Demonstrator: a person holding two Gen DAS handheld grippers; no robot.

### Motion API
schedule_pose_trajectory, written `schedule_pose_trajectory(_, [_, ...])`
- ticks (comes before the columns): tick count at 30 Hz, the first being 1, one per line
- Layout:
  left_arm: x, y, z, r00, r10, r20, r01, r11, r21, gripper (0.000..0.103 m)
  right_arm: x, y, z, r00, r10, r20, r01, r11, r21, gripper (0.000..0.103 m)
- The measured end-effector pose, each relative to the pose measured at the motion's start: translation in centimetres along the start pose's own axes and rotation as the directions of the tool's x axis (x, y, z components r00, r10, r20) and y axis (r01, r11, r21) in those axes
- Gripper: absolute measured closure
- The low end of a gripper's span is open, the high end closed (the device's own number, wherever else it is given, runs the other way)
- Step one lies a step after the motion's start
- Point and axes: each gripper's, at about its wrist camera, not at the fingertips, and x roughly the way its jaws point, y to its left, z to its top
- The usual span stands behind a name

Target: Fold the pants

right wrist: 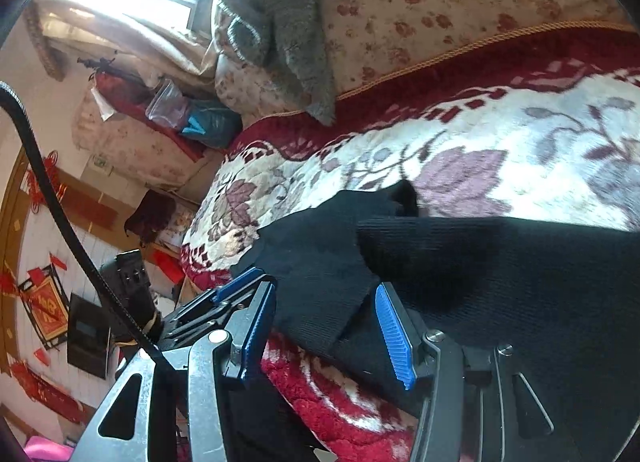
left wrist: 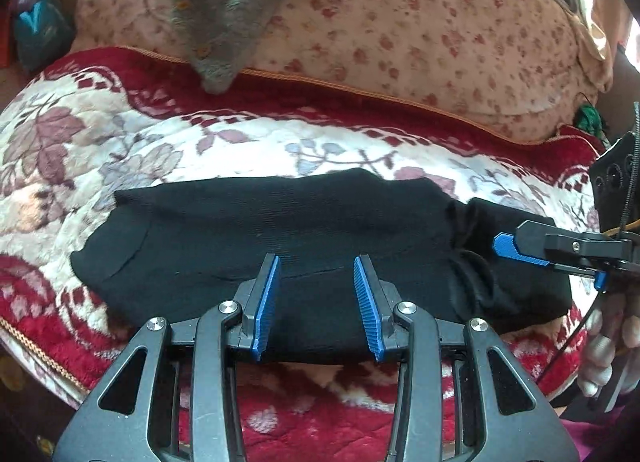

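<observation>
Black pants (left wrist: 280,234) lie folded into a long band across a floral blanket (left wrist: 120,142). My left gripper (left wrist: 318,266) is open, its blue pads over the near edge of the band, holding nothing. My right gripper (left wrist: 500,244) comes in from the right over the bunched end of the pants. In the right wrist view the right gripper (right wrist: 326,290) is open, with the black pants (right wrist: 480,274) lying between and beyond its pads; the left gripper's fingers (right wrist: 236,286) show just left of it.
A grey fleece garment (left wrist: 224,2) hangs over a flowered pillow (left wrist: 400,30) behind the blanket. The blanket's near edge (left wrist: 40,346) drops off at the lower left. A hand (left wrist: 604,350) holds the right gripper. A wall with red decorations (right wrist: 44,302) is at the far left.
</observation>
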Motion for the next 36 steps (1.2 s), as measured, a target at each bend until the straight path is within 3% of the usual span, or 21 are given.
schedule_pose_trajectory(5, [-0.4,1.7,-0.1,1.000,0.015,0.001,-0.015,0.998,-0.057,0.067,2.0,1.7,0.8,0.999,0.009,-0.036,-0.010,0.999,-0.044,0.052])
schedule_pose_trajectory(8, [-0.8,3.0,-0.2,1.000,0.022,-0.001,-0.022,0.994,-0.105,0.067,3.4,2.6,1.4,0.998,0.018,-0.062,-0.022,0.998,-0.067,0.041])
schedule_pose_trajectory(9, [-1.0,3.6,-0.3,1.000,0.016,-0.001,-0.016,0.991,-0.133,0.064,3.9,2.9,1.6,0.997,0.020,-0.073,-0.026,0.997,-0.076,0.036])
schedule_pose_trajectory(12, [-1.6,5.5,-0.7,1.000,-0.006,0.006,0.007,0.978,-0.207,0.048,5.5,3.9,2.2,0.994,0.018,-0.103,-0.029,0.994,-0.107,0.036])
schedule_pose_trajectory(23, [-2.2,9.7,-2.3,1.000,0.018,-0.008,-0.019,0.935,-0.354,0.048,12.5,7.1,5.2,0.980,0.007,-0.200,-0.046,0.980,-0.193,0.036])
schedule_pose_trajectory(25, [-2.4,10.3,-2.5,0.998,0.052,-0.016,-0.055,0.924,-0.378,0.048,13.8,7.8,5.6,0.975,0.000,-0.223,-0.050,0.975,-0.217,0.036])
schedule_pose_trajectory(29, [-3.1,11.1,-3.0,0.999,0.046,-0.004,-0.044,0.913,-0.405,0.048,16.1,8.9,6.3,0.968,-0.020,-0.252,-0.047,0.966,-0.256,0.036])
schedule_pose_trajectory(36, [-2.2,13.4,-3.9,0.999,0.043,-0.021,-0.048,0.857,-0.513,0.048,20.3,9.8,6.7,0.944,-0.103,-0.314,-0.011,0.941,-0.339,0.036])
